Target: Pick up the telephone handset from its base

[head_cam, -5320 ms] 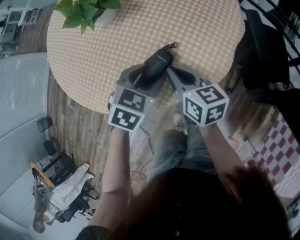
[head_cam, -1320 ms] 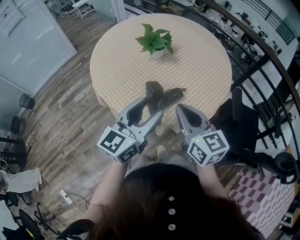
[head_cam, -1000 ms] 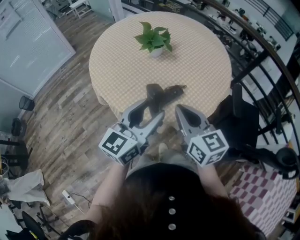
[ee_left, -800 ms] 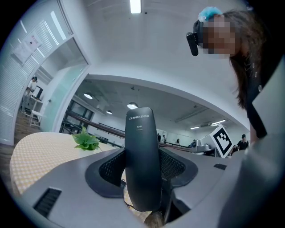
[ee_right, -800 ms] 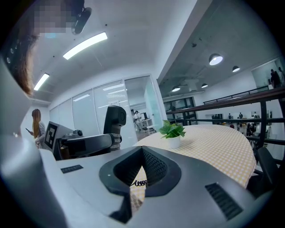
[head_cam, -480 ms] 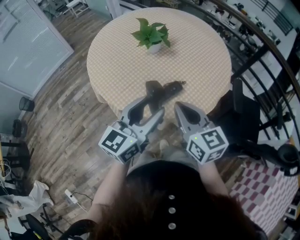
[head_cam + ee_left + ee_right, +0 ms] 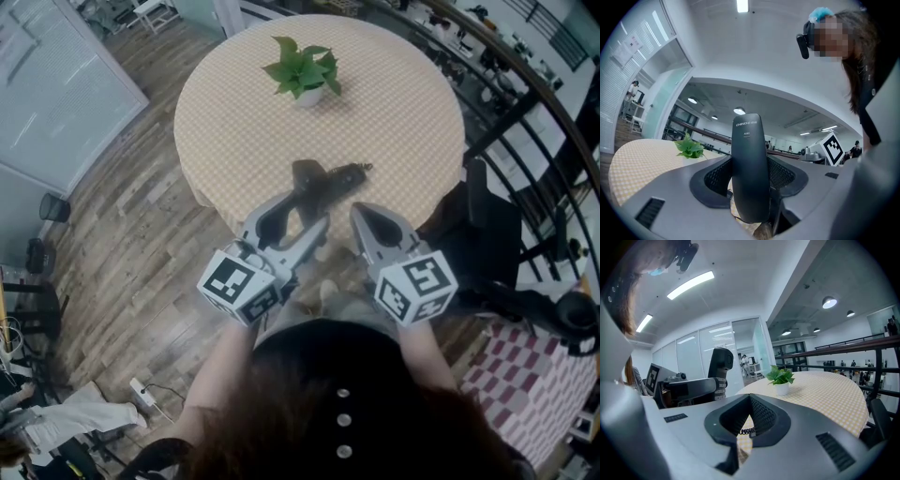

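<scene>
A dark grey telephone handset stands upright between the jaws of my left gripper, which is shut on it above the near edge of the round table. In the left gripper view the handset fills the gap between the jaws. A dark piece, possibly the base, lies on the cloth just right of the handset. My right gripper hangs beside it, shut on nothing. In the right gripper view I see the handset at left and a coiled cord below my jaws.
A potted green plant stands at the table's far side, also in the right gripper view as the plant. A black railing and a dark chair are to the right. Wooden floor lies to the left.
The handset stays in my left gripper and both grippers hold nearly still over the last second. Five seconds ago I looked at them from much closer.
</scene>
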`<state>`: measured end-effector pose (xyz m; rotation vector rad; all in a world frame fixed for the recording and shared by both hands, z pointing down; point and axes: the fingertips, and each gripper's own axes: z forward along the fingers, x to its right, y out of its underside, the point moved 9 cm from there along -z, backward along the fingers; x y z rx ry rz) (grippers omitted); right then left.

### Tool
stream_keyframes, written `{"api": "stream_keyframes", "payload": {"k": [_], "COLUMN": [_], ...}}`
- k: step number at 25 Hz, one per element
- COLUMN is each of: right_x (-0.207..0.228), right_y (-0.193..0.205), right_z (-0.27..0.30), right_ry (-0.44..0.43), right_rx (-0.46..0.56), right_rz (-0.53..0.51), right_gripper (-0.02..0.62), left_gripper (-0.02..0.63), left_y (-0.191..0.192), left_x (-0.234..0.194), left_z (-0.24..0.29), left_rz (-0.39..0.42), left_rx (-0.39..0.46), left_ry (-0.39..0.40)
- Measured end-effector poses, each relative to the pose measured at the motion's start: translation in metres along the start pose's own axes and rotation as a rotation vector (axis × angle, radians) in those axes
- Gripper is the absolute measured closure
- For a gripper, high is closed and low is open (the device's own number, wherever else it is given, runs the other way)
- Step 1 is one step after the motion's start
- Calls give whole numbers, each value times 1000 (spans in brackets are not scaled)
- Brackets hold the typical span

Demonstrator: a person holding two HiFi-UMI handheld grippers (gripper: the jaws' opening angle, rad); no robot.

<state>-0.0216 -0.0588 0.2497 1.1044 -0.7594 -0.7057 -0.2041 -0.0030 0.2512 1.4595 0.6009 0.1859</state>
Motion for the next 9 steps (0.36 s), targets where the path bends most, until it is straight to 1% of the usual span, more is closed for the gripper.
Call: {"api": "stream_keyframes", "payload": {"k": [9], "right_x": [11], "right_y": [1], "right_z": [9], "right_ry": [5], "right_rx": [-17], "right_rz": [10], "right_gripper": [588], "left_gripper": [361], "left_y": [-2], "left_x": [-6], "left_z": [10], "left_rz": [8], "left_rx": [-7], "left_ry": [7]}}
